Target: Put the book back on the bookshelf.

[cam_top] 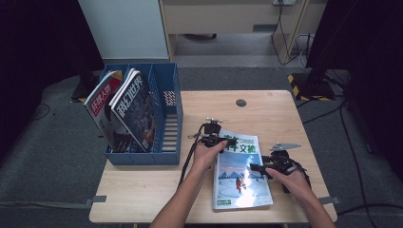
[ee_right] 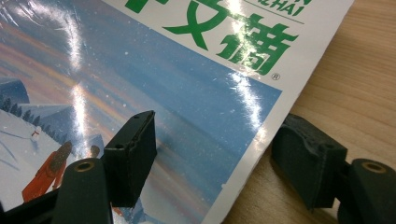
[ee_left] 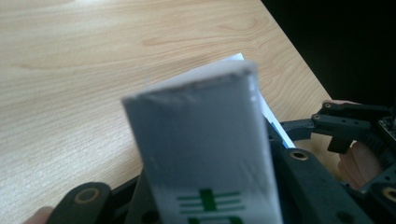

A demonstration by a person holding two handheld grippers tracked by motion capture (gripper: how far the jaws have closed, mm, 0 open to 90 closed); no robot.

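High view: two magazines stood in the rack (cam_top: 167, 118); a third magazine (cam_top: 242, 173) lay unfiled on the table (cam_top: 142, 185). Left gripper view: your left gripper (ee_left: 205, 205) clamped its corner. Right gripper view: your right gripper (ee_right: 215, 163) straddled its edge, jaws apart.

Two magazines (cam_top: 121, 111) lean in a blue file rack (cam_top: 167, 124).
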